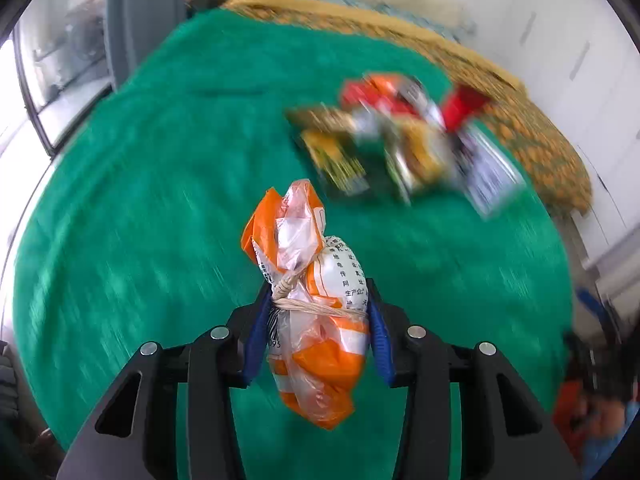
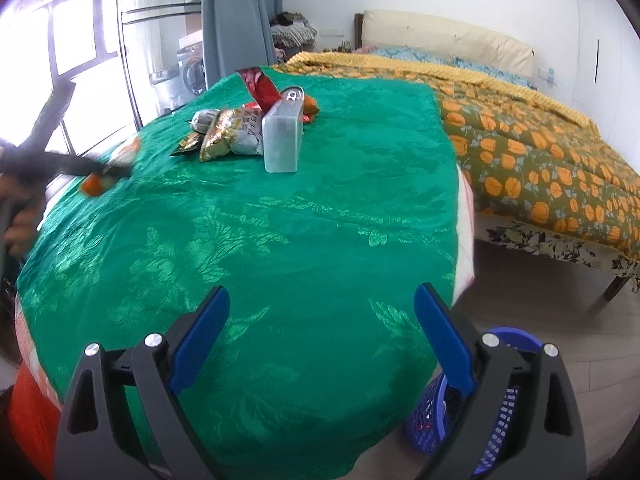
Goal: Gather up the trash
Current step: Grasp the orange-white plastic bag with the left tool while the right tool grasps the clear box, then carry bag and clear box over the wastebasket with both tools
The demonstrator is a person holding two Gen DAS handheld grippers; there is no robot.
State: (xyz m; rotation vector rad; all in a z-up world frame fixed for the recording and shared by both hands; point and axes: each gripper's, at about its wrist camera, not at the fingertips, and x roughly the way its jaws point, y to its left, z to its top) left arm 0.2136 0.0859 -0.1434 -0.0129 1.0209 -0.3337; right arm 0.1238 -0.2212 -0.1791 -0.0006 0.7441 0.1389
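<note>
Nearest in the left wrist view, the left gripper [image 1: 318, 312] is clamped on an orange-and-white plastic bag [image 1: 316, 320] tied round its middle with string; the blue pads [image 1: 378, 336] press against both of its sides, and the bag's knotted top sticks out past the fingertips while its lower end hangs back toward the camera, above the green cloth [image 1: 140, 220] that covers the bench. The right gripper [image 2: 322, 340] hangs over the near edge of the bench with its jaws wide apart and nothing between them. Just below it, on the floor off the near right corner of the bench, stands a blue mesh basket [image 2: 500, 420]. Farther back, toward the far edge of the bench, lies a pile of snack wrappers [image 2: 228, 132], with a clear plastic box [image 2: 282, 140] standing upright against it and a red wrapper [image 2: 264, 88] poking up behind. Beyond the bench is a bed under a flowered quilt [image 2: 540, 160].
</note>
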